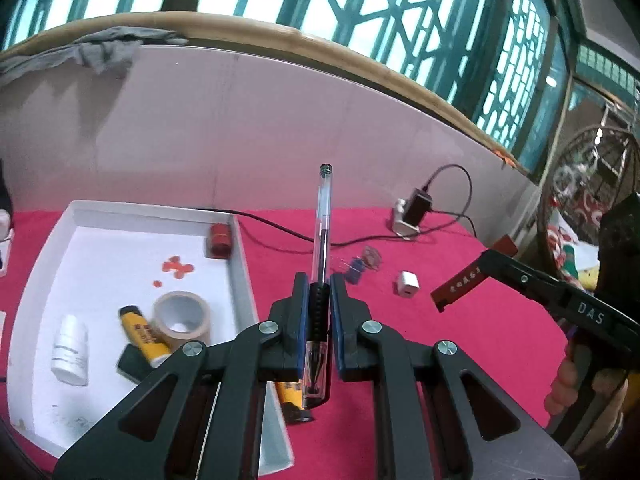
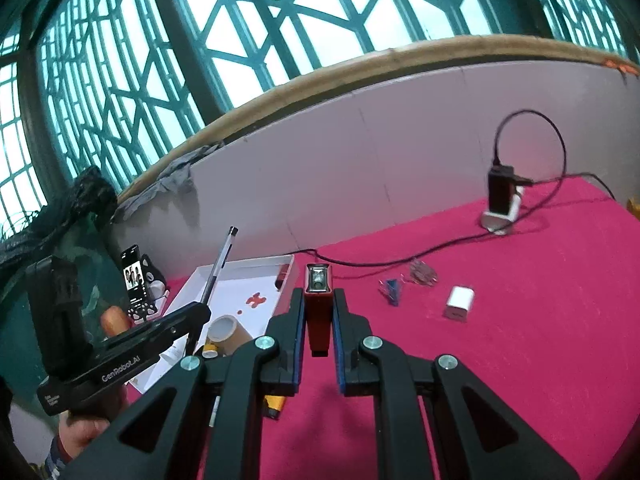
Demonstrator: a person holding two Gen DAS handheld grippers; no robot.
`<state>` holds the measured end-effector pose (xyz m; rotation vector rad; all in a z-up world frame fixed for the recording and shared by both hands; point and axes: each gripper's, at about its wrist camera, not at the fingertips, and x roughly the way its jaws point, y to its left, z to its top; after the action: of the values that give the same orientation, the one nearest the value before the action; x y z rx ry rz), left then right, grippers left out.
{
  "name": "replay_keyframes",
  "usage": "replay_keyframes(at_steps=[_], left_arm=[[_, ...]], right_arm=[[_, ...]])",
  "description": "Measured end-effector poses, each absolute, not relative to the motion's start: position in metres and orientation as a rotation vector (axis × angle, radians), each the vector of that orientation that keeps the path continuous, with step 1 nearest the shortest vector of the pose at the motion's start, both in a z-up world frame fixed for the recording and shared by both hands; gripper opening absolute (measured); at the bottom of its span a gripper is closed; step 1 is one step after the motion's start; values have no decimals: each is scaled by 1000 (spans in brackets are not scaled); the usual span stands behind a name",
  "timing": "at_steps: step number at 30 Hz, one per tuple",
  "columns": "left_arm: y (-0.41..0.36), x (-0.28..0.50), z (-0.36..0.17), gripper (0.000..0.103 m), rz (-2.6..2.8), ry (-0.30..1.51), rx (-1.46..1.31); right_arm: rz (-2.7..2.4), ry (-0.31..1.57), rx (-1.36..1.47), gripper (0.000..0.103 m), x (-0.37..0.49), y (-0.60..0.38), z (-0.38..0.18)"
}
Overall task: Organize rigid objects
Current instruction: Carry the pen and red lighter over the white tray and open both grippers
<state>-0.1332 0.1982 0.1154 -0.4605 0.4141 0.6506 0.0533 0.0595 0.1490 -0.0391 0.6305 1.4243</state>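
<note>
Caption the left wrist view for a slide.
Left gripper shut on a pen beside the white tray.

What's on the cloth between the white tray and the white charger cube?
In the left wrist view, blue binder clips and a clear one lie between the white tray and the charger cube; otherwise bare red cloth.

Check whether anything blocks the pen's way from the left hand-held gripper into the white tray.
Nothing visible does. The left hand-held gripper grips the pen above the tray's right wall, and bare floor lies beyond the tape roll.
</note>
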Motion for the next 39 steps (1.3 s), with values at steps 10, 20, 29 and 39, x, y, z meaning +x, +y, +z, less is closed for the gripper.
replay_keyframes(at_steps=[10, 20, 29, 39], left_arm=[[224, -176, 114, 10, 739, 365, -510], [245, -215, 108, 10, 807, 323, -575], [260, -241, 101, 10, 850, 291, -630], [274, -262, 91, 10, 901, 279, -673]], right_arm=[[1486, 619, -125, 10, 21, 91, 157], [1547, 609, -199, 10, -13, 119, 163], [1631, 628, -259, 10, -46, 143, 166], [1717, 690, -363, 11, -85, 176, 155]])
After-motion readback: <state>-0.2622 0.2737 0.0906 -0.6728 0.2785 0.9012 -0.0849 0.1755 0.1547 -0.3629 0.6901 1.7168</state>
